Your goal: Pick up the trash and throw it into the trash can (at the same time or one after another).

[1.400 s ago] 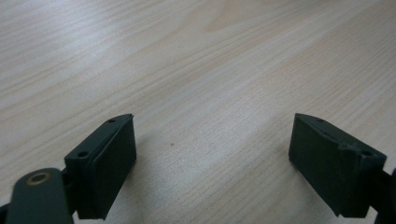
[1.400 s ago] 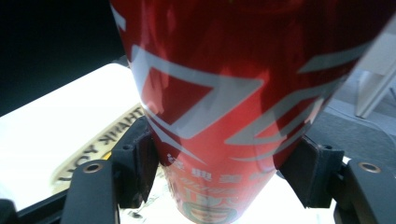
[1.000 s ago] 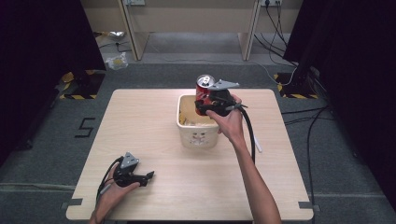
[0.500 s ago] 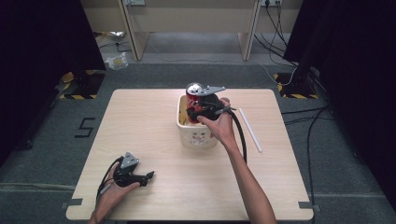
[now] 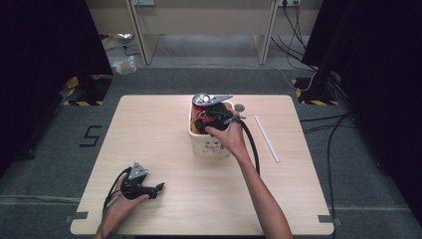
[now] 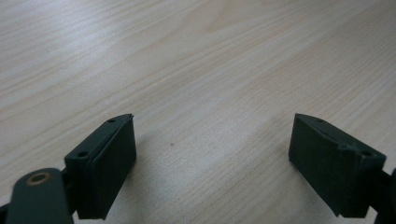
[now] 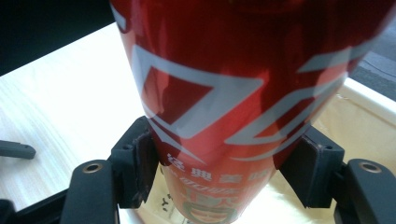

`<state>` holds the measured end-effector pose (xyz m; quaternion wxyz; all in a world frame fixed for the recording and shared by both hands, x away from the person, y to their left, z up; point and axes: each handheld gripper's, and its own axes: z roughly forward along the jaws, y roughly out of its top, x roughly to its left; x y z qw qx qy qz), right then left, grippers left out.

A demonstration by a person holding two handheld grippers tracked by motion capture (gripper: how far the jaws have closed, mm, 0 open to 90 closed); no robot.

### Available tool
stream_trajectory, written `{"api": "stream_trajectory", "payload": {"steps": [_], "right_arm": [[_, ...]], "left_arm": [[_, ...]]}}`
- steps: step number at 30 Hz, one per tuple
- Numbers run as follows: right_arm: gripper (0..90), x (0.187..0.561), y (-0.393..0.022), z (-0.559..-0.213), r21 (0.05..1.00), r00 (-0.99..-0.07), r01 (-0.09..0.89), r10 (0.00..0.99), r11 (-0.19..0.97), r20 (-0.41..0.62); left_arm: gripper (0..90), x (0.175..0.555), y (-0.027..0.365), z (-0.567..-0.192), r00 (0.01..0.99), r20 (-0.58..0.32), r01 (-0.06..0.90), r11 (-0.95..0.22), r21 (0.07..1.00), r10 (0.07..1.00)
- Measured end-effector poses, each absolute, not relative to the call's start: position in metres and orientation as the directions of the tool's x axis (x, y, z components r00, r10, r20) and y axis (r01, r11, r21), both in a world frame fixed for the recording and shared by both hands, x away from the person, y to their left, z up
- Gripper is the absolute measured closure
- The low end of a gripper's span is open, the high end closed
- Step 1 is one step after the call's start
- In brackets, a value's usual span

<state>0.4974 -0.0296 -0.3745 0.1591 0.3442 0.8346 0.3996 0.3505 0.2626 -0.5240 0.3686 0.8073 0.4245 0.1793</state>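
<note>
On the pale wood table, a cream bin sits just past centre, toward twelve o'clock. Your right gripper is clamped on the red can, low on its body so it hangs upright over the bin's opening, ready to go in. A second ago you held it further toward one o'clock; it has since moved left and sunk. Your left gripper rests at seven o'clock, jaws apart and empty.
</note>
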Motion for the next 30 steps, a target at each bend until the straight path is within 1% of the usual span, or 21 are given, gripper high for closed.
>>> {"api": "stream_trajectory", "payload": {"steps": [6, 18, 27, 30], "right_arm": [[33.7, 0.497, -0.026, -0.377, 0.766, -0.723, 0.448, 0.691, 0.460, 0.008], [32.9, 0.500, -0.025, -0.383, 0.756, -0.726, 0.473, 0.686, 0.453, 0.044], [32.4, 0.500, -0.024, -0.386, 0.737, -0.732, 0.479, 0.680, 0.476, 0.036], [32.2, 0.500, -0.025, -0.386, 0.743, -0.728, 0.478, 0.684, 0.468, 0.038]], "left_arm": [[14.2, 0.350, 0.262, -0.524, 0.575, -0.025, 0.554, -0.367, 0.747, 0.818], [14.2, 0.351, 0.263, -0.524, 0.578, -0.022, 0.555, -0.373, 0.744, 0.816], [14.2, 0.351, 0.263, -0.524, 0.578, -0.022, 0.555, -0.373, 0.744, 0.816], [14.2, 0.351, 0.263, -0.524, 0.576, -0.022, 0.554, -0.371, 0.746, 0.817]]}}
